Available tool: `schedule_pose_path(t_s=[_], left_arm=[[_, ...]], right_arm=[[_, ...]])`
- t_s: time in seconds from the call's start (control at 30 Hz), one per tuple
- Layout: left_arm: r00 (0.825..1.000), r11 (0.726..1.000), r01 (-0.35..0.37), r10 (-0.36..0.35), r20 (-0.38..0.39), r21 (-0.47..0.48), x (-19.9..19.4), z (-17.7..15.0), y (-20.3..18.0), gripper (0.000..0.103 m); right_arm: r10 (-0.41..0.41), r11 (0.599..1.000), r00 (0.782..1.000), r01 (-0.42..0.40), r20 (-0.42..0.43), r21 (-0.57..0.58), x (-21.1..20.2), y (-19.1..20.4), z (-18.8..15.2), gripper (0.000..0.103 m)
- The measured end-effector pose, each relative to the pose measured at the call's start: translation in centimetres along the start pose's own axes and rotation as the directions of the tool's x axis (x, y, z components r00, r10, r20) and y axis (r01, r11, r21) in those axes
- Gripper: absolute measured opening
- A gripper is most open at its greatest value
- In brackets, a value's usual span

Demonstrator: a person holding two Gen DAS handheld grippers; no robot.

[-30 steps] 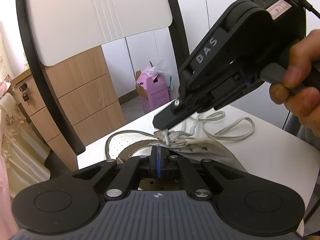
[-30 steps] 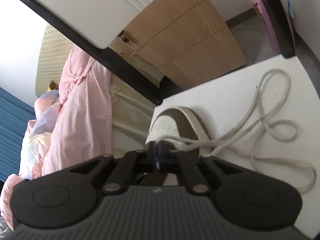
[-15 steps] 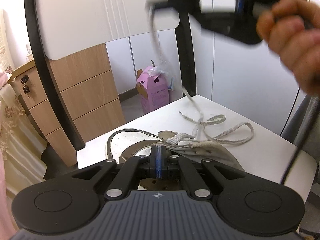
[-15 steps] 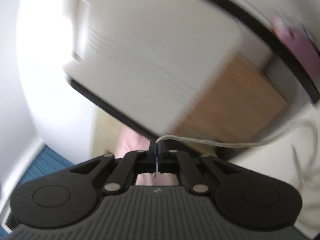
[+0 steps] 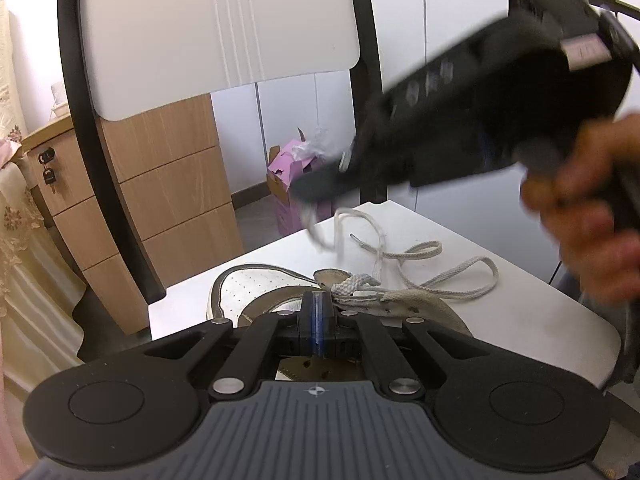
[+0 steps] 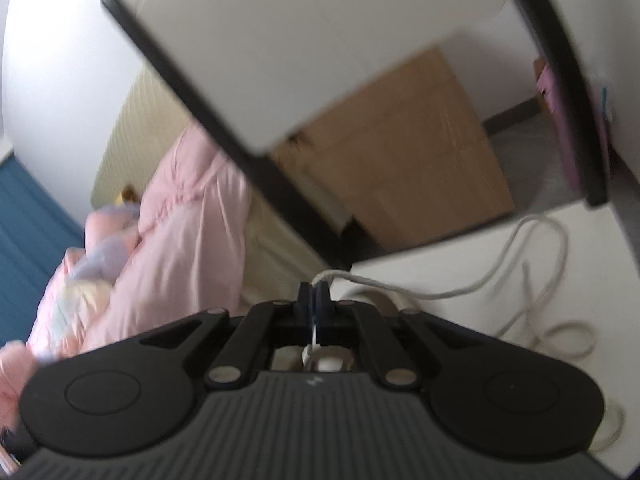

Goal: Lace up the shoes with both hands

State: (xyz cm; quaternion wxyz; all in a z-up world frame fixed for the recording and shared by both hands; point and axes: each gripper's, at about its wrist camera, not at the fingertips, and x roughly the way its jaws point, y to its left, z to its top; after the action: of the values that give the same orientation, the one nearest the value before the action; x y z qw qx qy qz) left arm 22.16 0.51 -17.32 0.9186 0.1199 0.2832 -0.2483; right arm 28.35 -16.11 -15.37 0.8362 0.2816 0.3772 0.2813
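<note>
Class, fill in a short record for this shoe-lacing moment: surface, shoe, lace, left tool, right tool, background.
surface: white table
shoe: white perforated sneaker, lying on the table
lace: off-white shoelace, loose loops on the table, one strand lifted
left tool: shut, at the shoe's eyelet area; what it grips is hidden
right tool: shut on the shoelace, raised above the table
background: wooden drawer unit, pink box

Left gripper [image 5: 316,318]: matte black linkage arms with silver pivot screws, blue-lined finger pads, ribbed grey housing bearing a small compass mark. Right gripper [image 5: 316,188]: black body, white lettering blurred, green indicator light, pink-white label, gripped by a hand [image 5: 584,208].
</note>
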Motion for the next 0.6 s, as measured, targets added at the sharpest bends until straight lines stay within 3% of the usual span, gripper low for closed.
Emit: schedule_pose_path(t_s=[0.07,0.17,0.33,0.57,0.6], left_arm=[[1.0,1.0,0.004,-0.004,-0.003,0.009,0.0,-0.1,0.0,0.002],[1.0,1.0,0.015,-0.015,-0.021,0.015,0.2,-0.2,-0.1,0.002],[0.999,0.999,0.028,-0.027,-0.038,0.032,0.3,-0.5,-0.3,0.002],[0.998,0.996,0.051,-0.053,-0.037,-0.068,-0.4,0.1,1.6,0.002],[0.998,0.995,0.054,-0.056,-0.034,-0.082,-0.6,0.2,1.9,0.007]], right_arm=[[0.067,0.991,0.997,-0.061,-0.047,0.116,1.2,-0.6,-0.7,0.002],[0.049,0.984,0.996,-0.036,-0.07,0.175,1.8,-0.8,-1.7,0.002],[-0.034,0.95,0.999,0.041,-0.027,0.31,0.1,-2.8,-1.9,0.002],[-0.037,0.968,0.999,0.037,-0.007,0.248,-0.1,-2.4,-0.2,0.002],[-0.036,0.973,0.999,0.036,-0.005,0.228,0.0,-2.1,-0.1,0.002]])
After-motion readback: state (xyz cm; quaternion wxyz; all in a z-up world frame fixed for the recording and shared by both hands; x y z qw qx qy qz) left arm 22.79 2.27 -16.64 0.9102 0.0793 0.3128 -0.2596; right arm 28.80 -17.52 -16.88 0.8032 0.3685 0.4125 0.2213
